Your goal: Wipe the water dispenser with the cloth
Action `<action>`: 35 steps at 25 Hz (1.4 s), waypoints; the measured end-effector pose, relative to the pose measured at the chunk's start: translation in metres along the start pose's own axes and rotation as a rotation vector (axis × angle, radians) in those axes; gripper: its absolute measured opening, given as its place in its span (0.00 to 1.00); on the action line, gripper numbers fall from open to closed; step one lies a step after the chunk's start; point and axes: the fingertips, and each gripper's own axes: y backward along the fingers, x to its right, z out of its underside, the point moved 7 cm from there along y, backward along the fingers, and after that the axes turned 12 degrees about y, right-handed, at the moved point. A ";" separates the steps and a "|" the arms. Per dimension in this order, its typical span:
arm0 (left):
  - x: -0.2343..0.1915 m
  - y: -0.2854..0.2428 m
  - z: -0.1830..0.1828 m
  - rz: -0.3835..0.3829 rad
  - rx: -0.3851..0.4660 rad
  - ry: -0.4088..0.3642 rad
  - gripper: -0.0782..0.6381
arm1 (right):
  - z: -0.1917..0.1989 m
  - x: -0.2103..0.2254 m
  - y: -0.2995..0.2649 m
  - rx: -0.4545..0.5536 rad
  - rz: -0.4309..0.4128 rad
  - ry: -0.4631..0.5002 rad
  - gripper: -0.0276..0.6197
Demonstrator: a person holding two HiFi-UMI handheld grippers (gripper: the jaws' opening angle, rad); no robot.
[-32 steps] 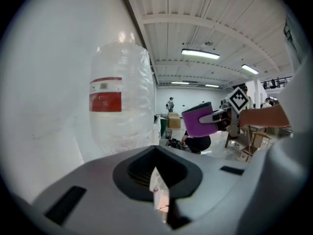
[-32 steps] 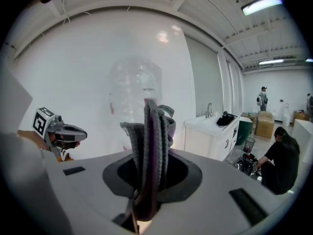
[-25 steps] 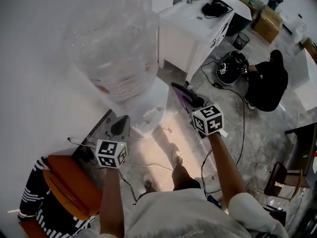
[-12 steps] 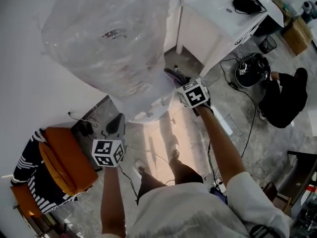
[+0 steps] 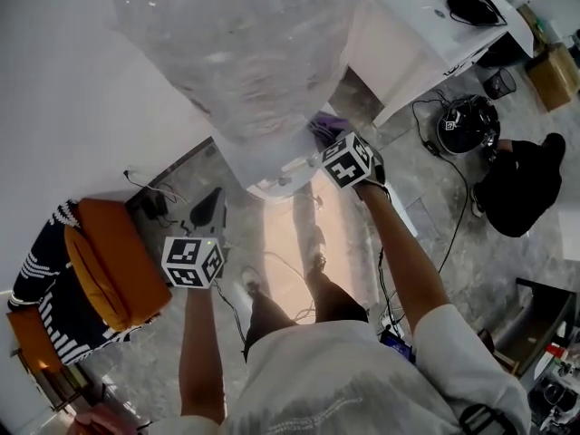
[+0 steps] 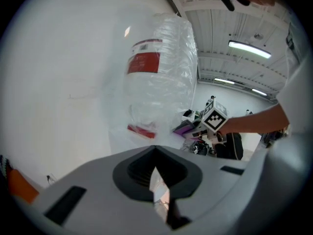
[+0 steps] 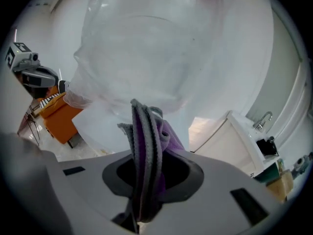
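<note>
Step in hand: looks like the actual wiping bit, with the cloth up at the machine and not just being carried around.
Right tongs (image 5: 319, 139): clamped tight on the purple cloth (image 7: 146, 131). Its folds stick out past the tips.
Where the cloth is: just above the middle of the head view, tucked under the big clear bottle (image 5: 245, 43) and right at the white top of the water dispenser (image 5: 272, 166). I honestly can't tell if it's pressing on the surface or just beside it.
Left tongs (image 5: 210, 211): closed on nothing, at the lower left of the dispenser and apart from it, tips aimed up at the bottle.
Next move, my guess: get the cloth flat on that white top and drag it round the base of the bottle. That needs steady pressure and a firm pinch so the cloth doesn't slide out.
Watch for: the bottle sits right above the cloth, so a hard shove could bump it.
</note>
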 end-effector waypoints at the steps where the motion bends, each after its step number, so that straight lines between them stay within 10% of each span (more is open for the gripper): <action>1: -0.003 0.004 0.001 0.003 0.001 0.003 0.12 | -0.005 -0.007 0.000 -0.001 -0.012 0.007 0.17; 35: -0.160 0.129 0.035 0.094 0.012 0.036 0.12 | -0.126 -0.212 -0.026 -0.195 0.073 0.221 0.17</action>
